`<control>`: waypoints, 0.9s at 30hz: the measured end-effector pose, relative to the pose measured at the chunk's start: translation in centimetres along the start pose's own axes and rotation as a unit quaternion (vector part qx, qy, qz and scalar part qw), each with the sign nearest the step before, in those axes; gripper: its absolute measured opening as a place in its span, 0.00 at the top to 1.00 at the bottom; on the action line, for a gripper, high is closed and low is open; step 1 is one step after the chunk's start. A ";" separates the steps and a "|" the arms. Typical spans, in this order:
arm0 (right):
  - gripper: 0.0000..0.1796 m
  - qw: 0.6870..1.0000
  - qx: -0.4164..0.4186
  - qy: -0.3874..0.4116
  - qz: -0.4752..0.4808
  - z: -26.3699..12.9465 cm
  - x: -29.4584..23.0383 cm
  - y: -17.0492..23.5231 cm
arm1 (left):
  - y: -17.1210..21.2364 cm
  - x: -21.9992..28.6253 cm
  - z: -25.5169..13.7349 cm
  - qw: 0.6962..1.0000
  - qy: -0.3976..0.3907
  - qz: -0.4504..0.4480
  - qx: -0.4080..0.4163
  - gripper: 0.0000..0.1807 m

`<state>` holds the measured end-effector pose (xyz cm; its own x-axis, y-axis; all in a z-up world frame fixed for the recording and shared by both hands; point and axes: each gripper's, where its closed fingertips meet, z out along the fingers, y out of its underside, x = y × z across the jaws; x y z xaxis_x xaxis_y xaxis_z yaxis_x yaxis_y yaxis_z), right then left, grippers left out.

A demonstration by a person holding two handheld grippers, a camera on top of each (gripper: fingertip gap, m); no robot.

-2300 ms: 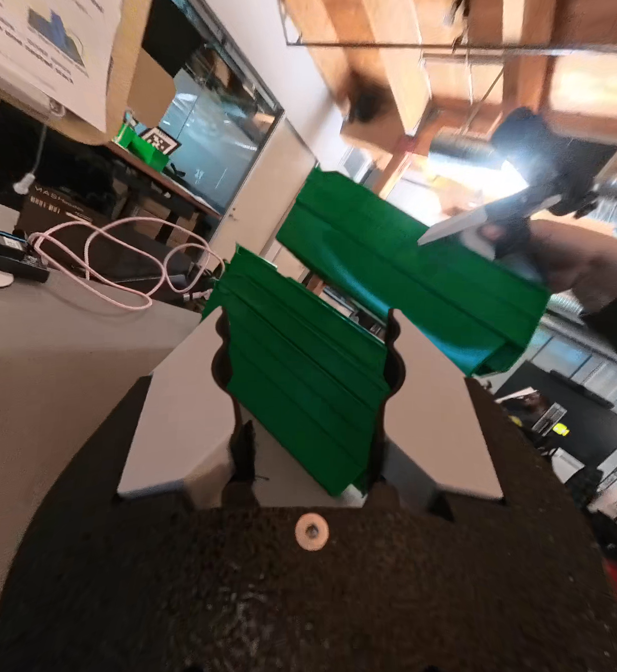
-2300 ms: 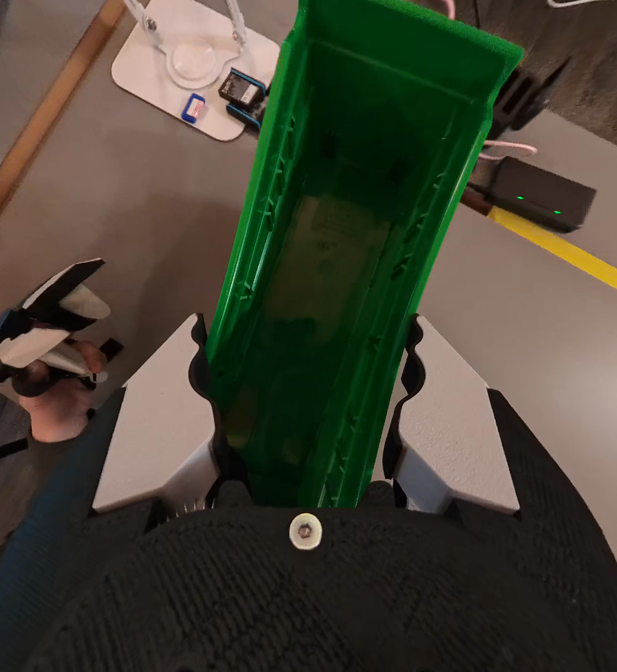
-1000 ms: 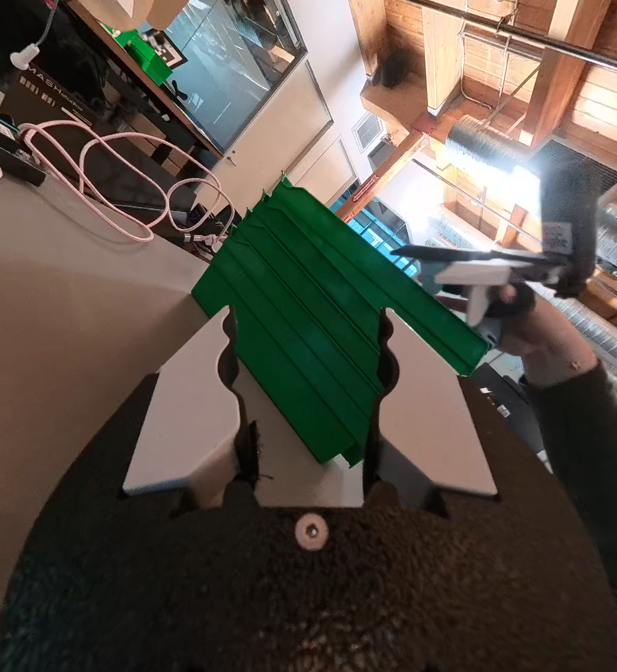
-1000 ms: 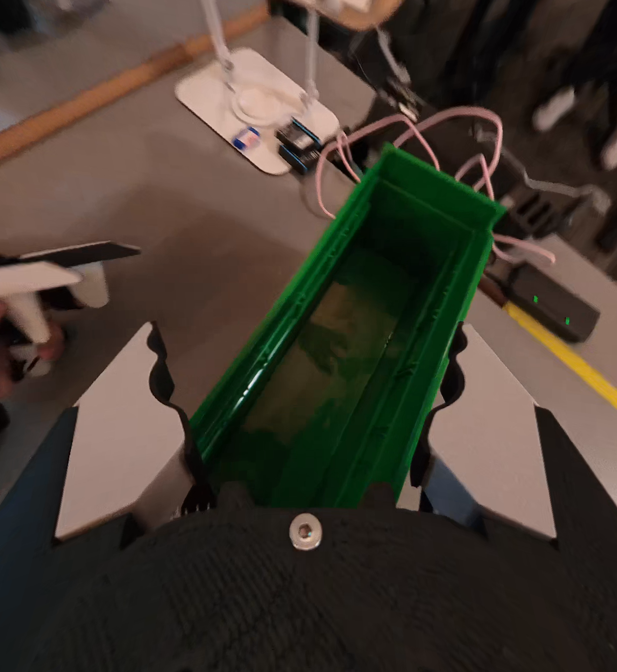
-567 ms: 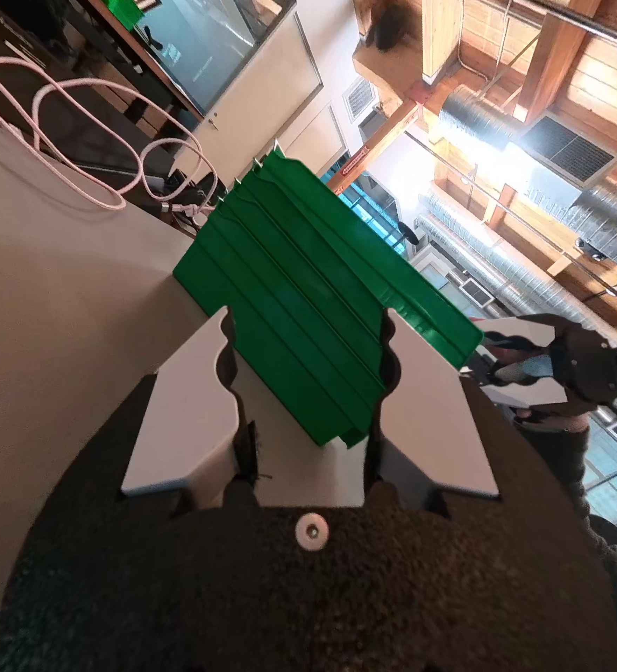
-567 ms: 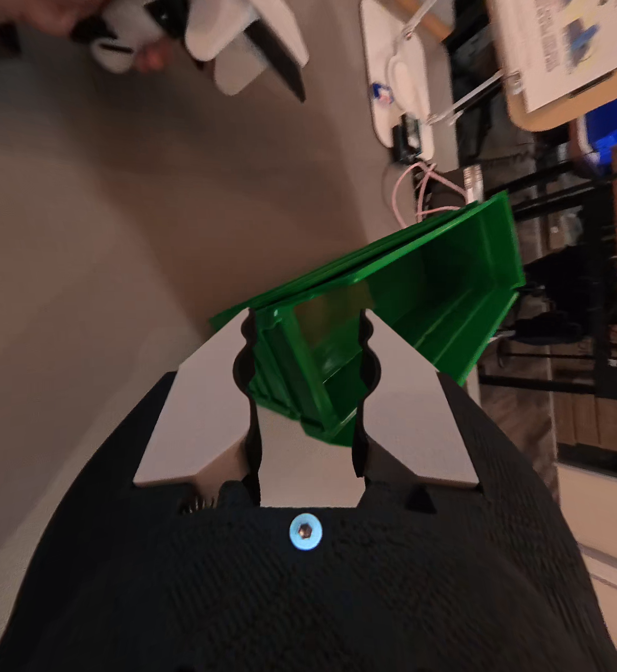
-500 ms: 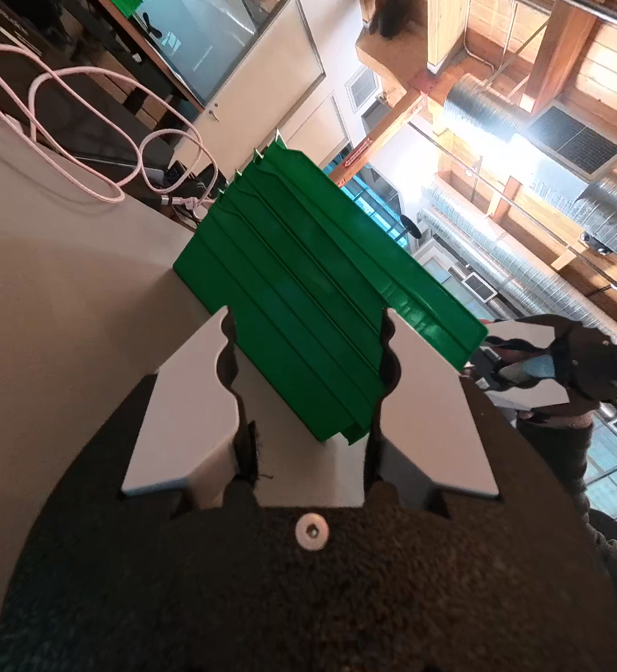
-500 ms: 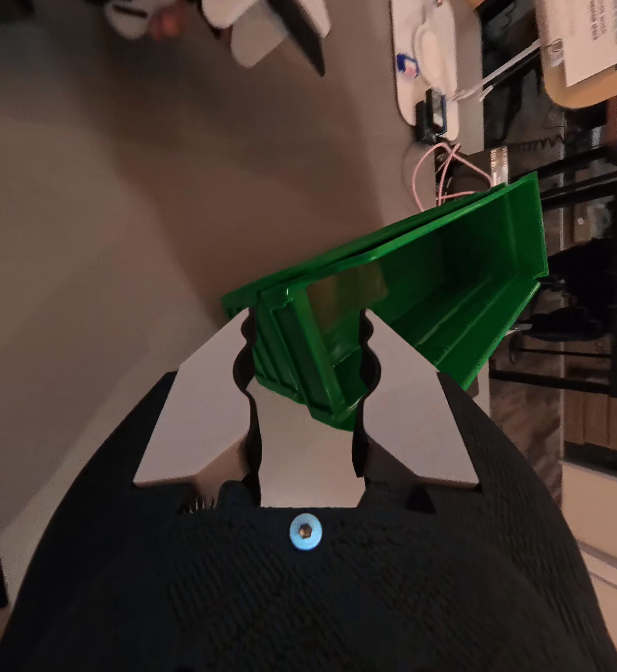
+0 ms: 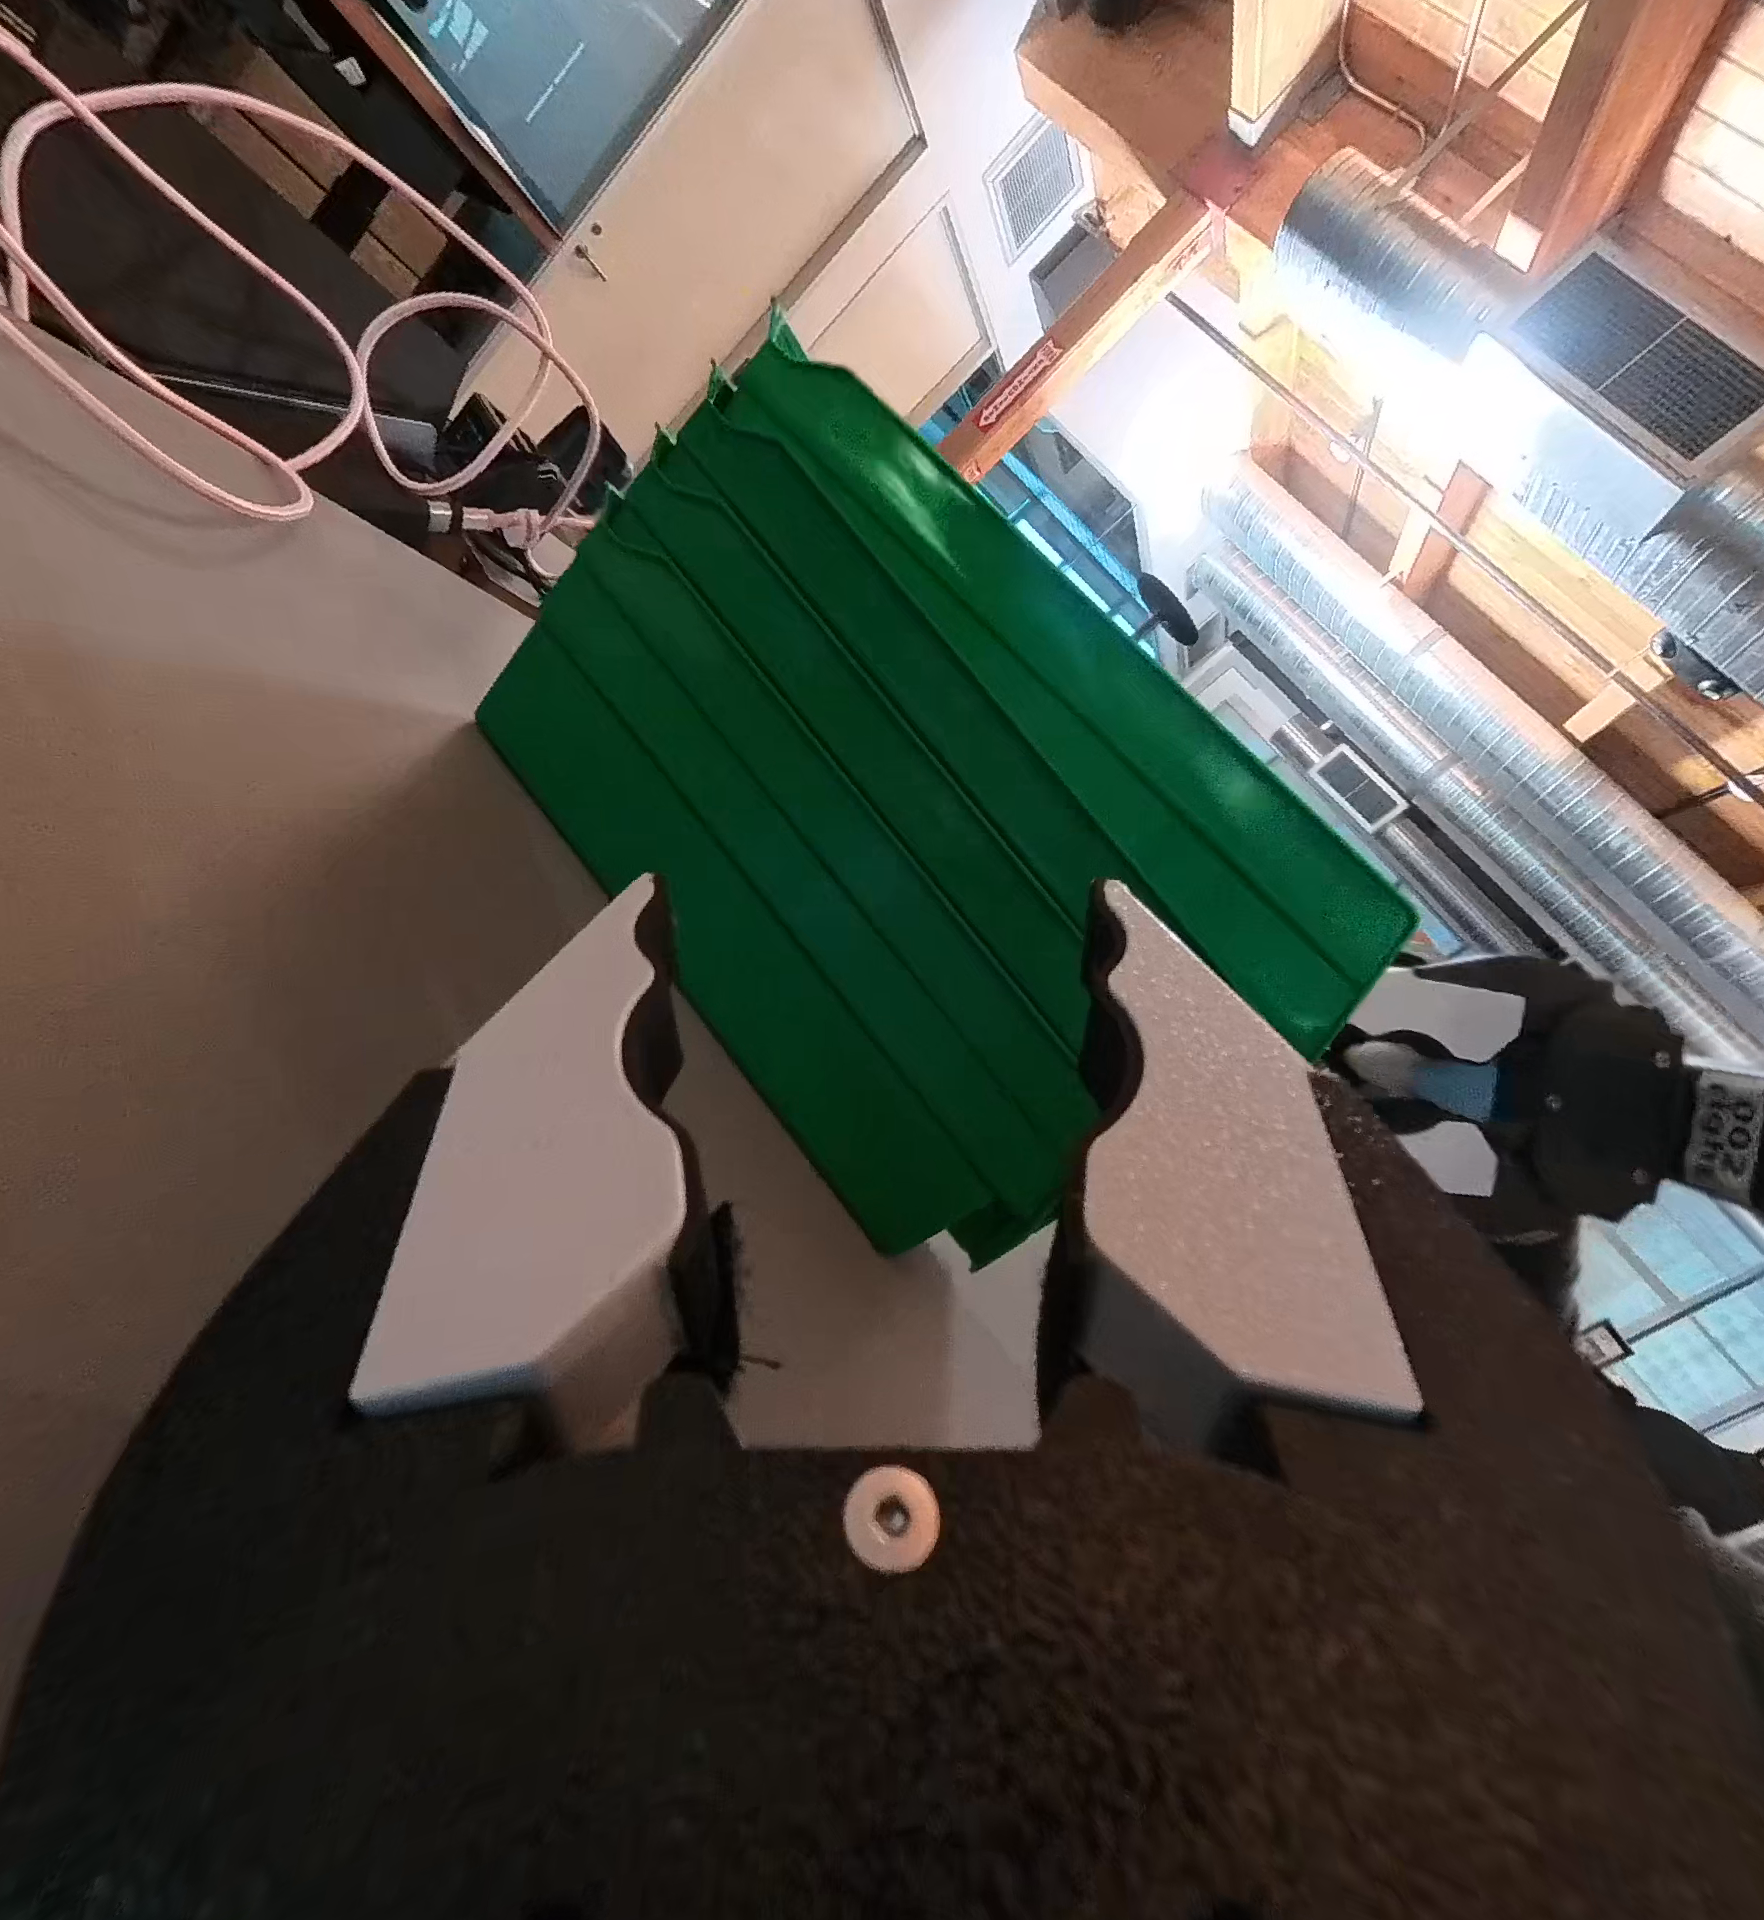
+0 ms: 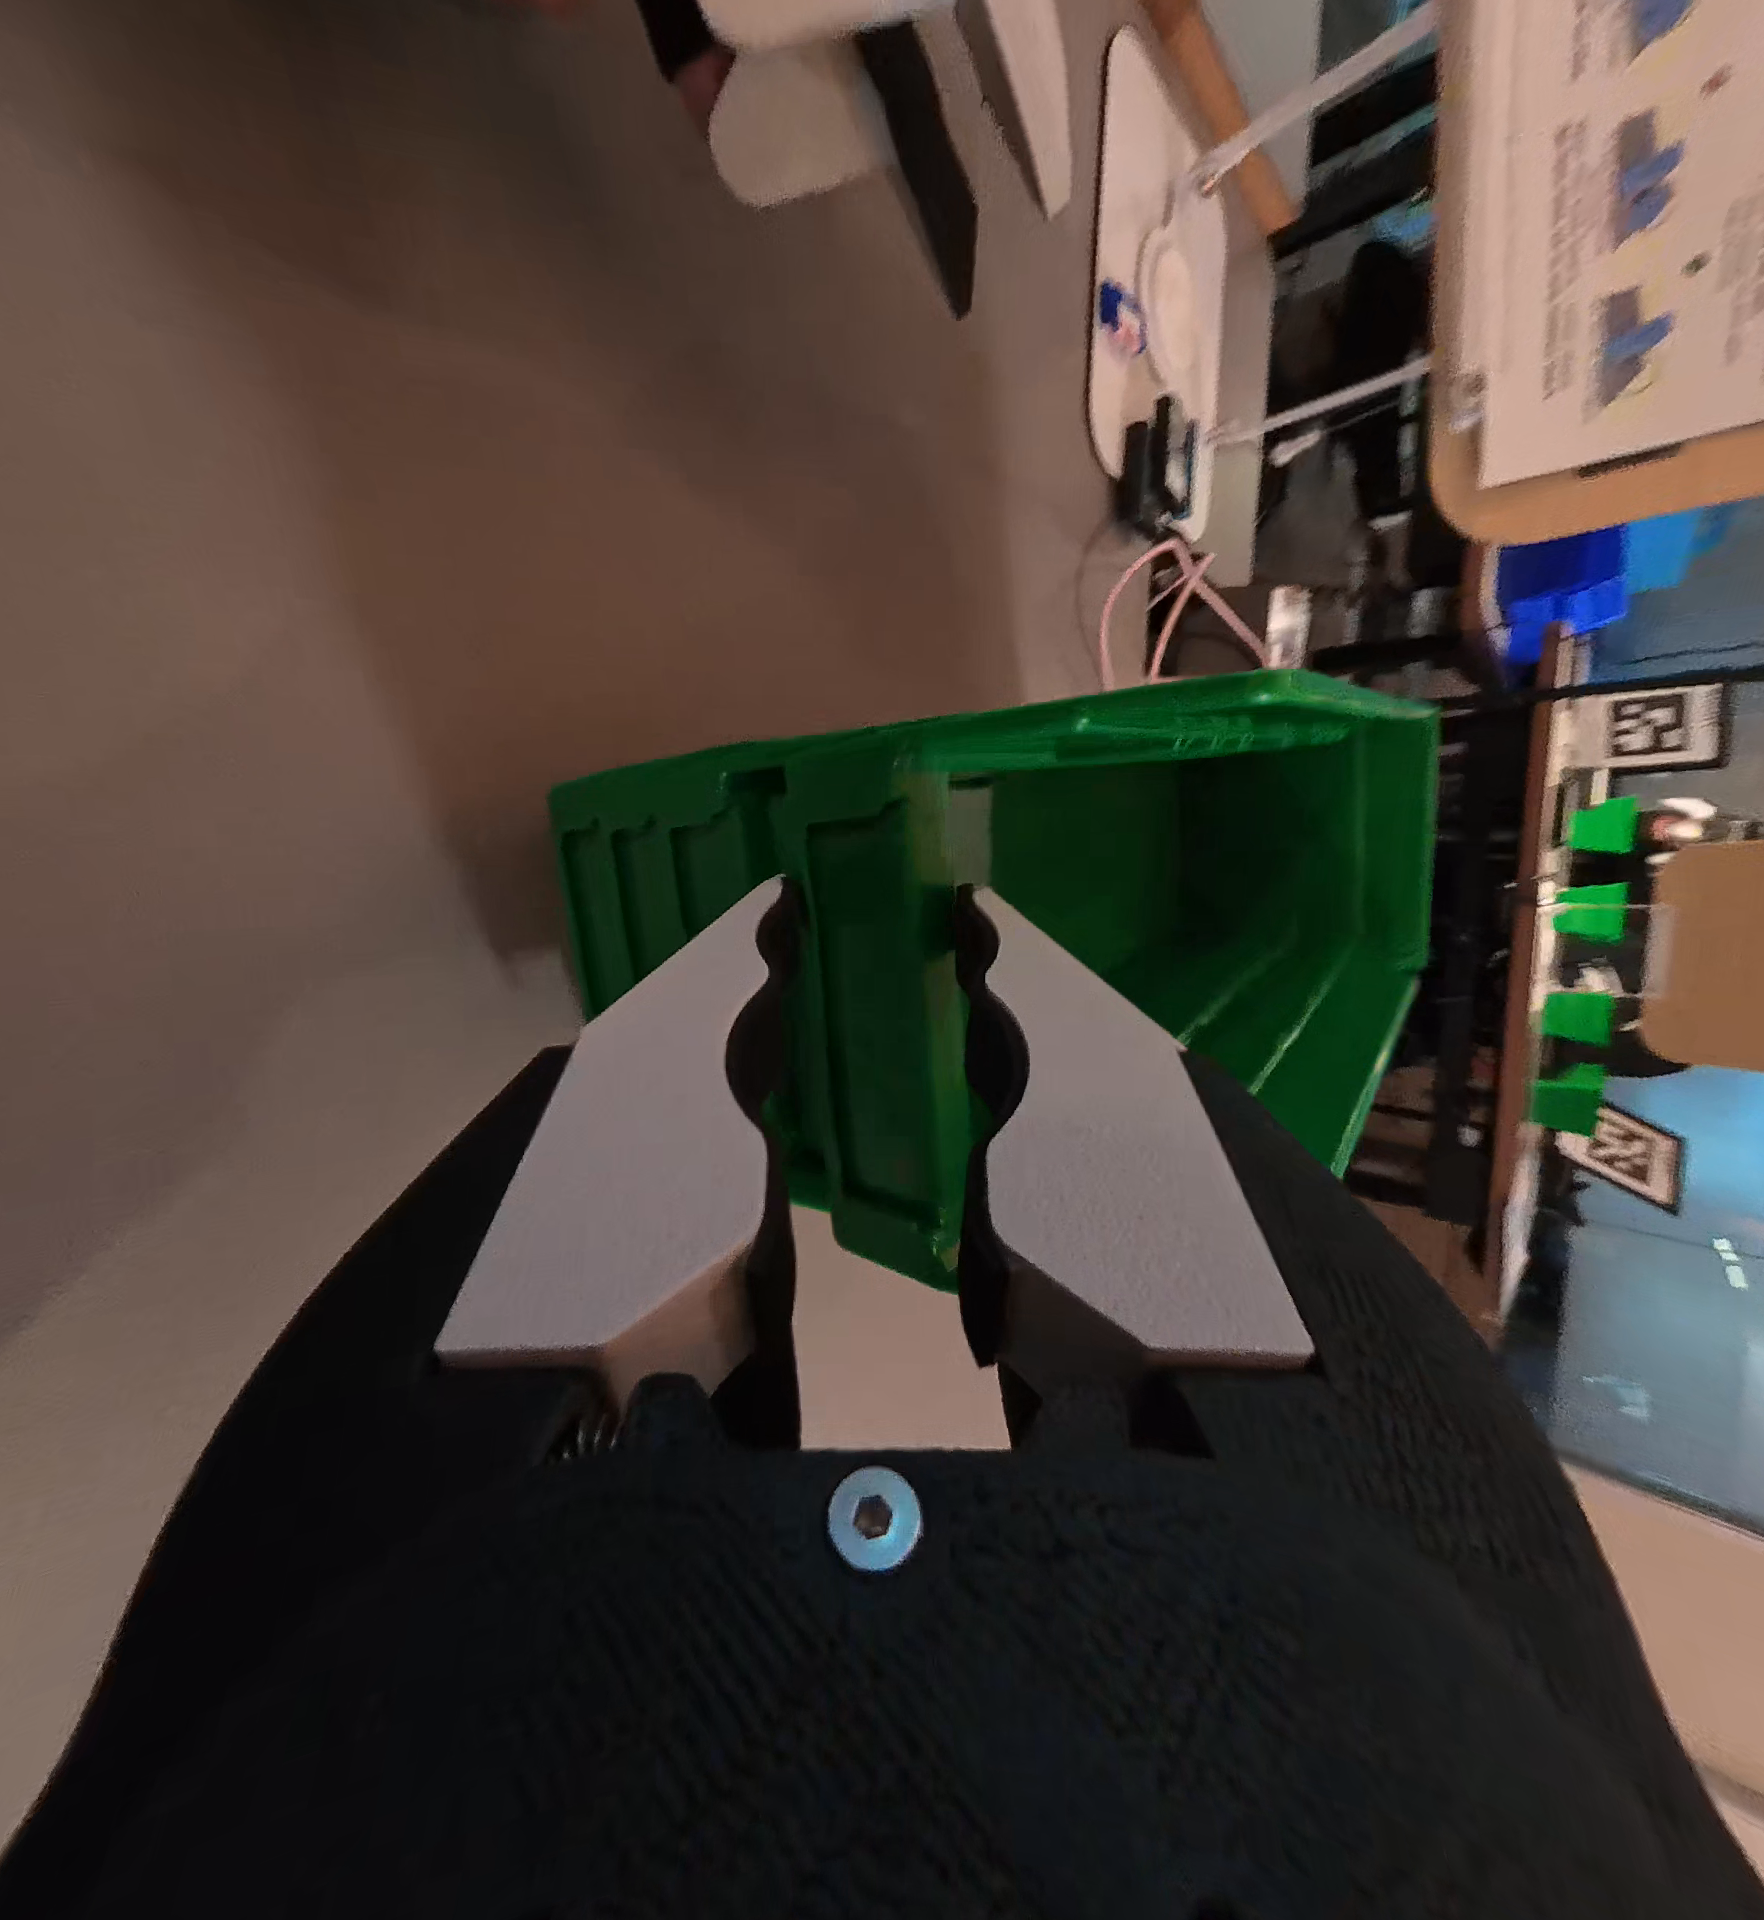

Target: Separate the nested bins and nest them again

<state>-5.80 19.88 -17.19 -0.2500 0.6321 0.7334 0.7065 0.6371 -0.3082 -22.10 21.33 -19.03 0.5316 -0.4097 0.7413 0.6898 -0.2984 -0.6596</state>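
A: Where are the green bins (image 9: 857,831)?

B: Nested together and tilted, with one long lower edge against the grey table (image 9: 130,831). The stepped rims of several bins show at the near end (image 10: 670,894).

A: And the left gripper (image 9: 878,997)?

B: Its 2 fingers straddle the near end of the stack. The right finger (image 9: 1210,1143) touches the ribbed side; a gap remains beside the left one, so a firm grip cannot be told.

A: The right gripper (image 10: 873,1049)?

B: Clamped on the end wall of the innermost bin (image 10: 888,1039), one finger outside, one inside. From the left wrist view it (image 9: 1460,1060) sits at the stack's far corner.

A: Anything else?

B: A pink cable (image 9: 265,343) loops beyond the table's edge.
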 end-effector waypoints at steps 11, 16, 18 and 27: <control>0.84 0.992 -0.008 0.126 -0.031 1.3 0.7 -1.9 | 0.1 0.4 0.1 1.000 0.009 0.000 -0.002 0.58; 0.84 0.989 -0.005 0.144 -0.015 1.6 1.0 -2.1 | 0.6 1.6 0.5 0.999 0.037 0.014 -0.019 0.56; 0.83 0.989 0.010 0.144 0.012 1.6 1.0 -2.3 | 1.3 2.4 0.9 0.997 0.052 0.035 -0.039 0.52; 0.65 0.912 0.221 0.282 0.198 -5.5 3.9 -2.9 | 0.4 2.2 2.1 0.989 -0.021 0.144 -0.004 0.20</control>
<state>-5.20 18.08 -10.11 0.4357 0.6028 0.6684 0.3007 0.6025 -0.7393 -19.59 22.10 -17.37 0.7255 -0.4420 0.5275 0.5031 -0.1824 -0.8448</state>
